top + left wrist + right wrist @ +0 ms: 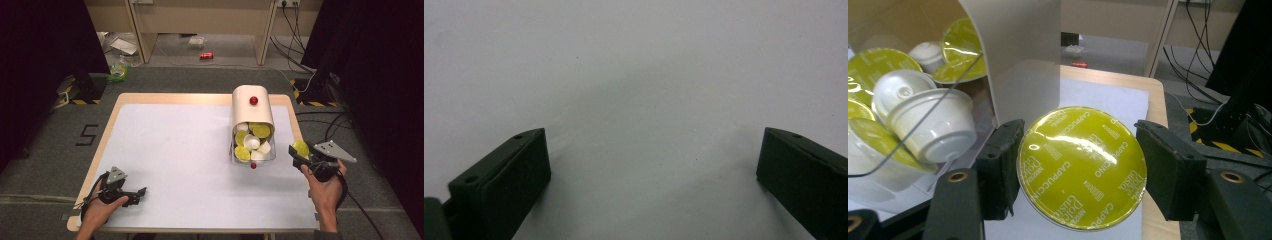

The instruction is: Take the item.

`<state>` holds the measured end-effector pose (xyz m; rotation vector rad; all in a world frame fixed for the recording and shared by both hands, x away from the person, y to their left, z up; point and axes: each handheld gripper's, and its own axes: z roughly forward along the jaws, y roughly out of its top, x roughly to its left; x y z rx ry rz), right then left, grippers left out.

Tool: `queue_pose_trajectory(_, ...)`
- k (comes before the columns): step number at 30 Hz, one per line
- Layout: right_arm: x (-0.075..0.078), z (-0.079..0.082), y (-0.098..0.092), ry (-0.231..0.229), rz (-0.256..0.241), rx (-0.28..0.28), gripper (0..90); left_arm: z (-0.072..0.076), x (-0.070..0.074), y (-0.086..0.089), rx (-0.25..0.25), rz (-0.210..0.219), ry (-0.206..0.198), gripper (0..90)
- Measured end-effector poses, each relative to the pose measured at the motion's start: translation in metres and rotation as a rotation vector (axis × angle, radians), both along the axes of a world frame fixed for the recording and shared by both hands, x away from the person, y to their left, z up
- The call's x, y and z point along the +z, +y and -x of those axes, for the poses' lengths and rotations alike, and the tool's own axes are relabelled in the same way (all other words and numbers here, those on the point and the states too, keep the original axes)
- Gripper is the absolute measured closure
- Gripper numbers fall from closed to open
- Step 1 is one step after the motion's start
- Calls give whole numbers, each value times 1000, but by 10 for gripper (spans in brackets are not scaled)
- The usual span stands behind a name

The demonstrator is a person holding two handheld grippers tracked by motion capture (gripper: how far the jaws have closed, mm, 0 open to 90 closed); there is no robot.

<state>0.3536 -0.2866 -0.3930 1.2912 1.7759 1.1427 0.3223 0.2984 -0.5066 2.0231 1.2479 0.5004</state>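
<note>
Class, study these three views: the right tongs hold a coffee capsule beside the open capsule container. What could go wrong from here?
1. The capsule is pinched only at its rim between the right tongs, so it may slip or tilt.
2. The container looks nearly full of capsules, so another could roll out.
3. Its clear lid hangs close by and could be bumped.

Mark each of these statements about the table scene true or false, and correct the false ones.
1. The right tool holds a capsule with a yellow-green foil lid. True.
2. The left tool grips a white capsule. False: its jaws stand open over bare table.
3. The capsule dispenser has a red knob on top. True.
4. The dispenser is empty. False: yellow-green and white capsules lie in its clear drawer.
5. The dispenser stands at the table's left side. False: it stands toward the right.
</note>
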Motion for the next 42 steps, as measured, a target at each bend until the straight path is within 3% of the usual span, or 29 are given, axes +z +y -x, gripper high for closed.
queue_pose_trajectory(21,-42,-13,0,69,24,-24,386,0,0,0,0,1,0,0)
queue_pose_trajectory(42,-58,-18,4,101,35,-14,386,0,0,0,0,0,0,0)
